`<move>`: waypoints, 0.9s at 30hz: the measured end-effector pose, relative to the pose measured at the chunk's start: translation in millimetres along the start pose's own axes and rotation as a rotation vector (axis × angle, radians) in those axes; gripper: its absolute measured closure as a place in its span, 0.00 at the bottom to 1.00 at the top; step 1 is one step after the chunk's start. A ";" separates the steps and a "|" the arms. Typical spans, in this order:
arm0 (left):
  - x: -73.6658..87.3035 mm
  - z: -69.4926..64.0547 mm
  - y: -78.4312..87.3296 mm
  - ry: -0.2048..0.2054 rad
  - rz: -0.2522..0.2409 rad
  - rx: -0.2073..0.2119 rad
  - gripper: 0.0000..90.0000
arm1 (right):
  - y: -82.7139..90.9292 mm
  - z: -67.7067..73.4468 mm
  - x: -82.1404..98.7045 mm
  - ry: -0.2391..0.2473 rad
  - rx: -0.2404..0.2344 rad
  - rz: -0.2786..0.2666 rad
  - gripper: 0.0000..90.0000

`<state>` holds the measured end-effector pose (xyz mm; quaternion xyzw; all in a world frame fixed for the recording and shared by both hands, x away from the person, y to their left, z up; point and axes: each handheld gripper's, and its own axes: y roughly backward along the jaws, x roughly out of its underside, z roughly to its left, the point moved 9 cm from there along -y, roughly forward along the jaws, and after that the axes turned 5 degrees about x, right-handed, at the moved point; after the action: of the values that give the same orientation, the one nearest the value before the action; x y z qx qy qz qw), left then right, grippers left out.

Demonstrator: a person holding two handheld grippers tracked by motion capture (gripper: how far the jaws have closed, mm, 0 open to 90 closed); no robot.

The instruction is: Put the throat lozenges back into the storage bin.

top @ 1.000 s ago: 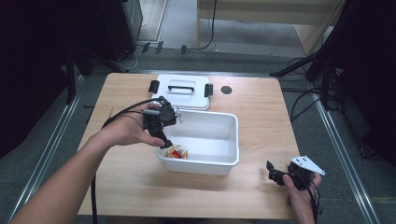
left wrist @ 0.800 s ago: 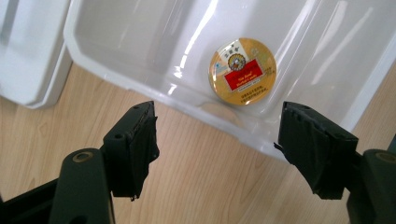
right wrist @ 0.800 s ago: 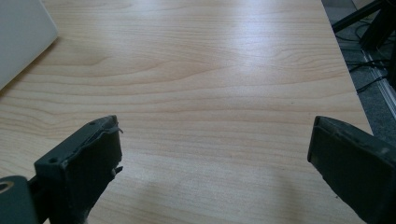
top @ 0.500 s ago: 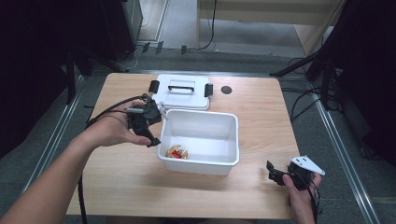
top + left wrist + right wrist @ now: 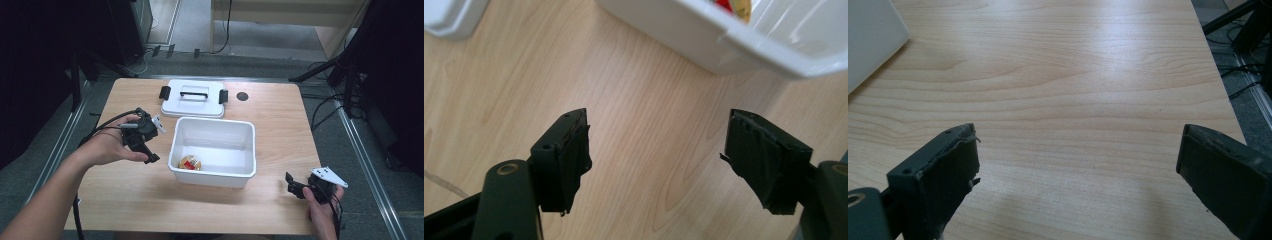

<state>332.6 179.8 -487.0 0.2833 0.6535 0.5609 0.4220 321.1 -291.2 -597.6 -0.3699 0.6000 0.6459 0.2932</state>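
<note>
Left gripper (image 5: pixel 150 150) left of centre, just beside white bin (image 5: pixel 247 150), jaws just opened, empty. Red-yellow item (image 5: pixel 190 163) sits in bin's lower-left corner. Right gripper (image 5: pixel 295 187) lower right, jaws apart, empty.

bin (image 5: pixel 734 37): cut off at top edge | red-yellow item (image 5: pixel 190 163): too small to identify

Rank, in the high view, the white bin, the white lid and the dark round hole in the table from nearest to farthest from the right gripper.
From the right gripper:
1. White bin, just to its left, mid-table.
2. Dark round hole, far edge, straight beyond the bin.
3. White lid, far edge, further left.
</note>
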 end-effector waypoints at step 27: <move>84.1 18.3 -55.4 0.367 -0.365 -0.153 0.00 | -0.2 -0.7 0.1 0.003 0.009 0.001 0.04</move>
<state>313.5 248.2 -560.8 0.0218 0.7151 0.5653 0.4107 321.2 -291.8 -597.8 -0.3691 0.6034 0.6429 0.2937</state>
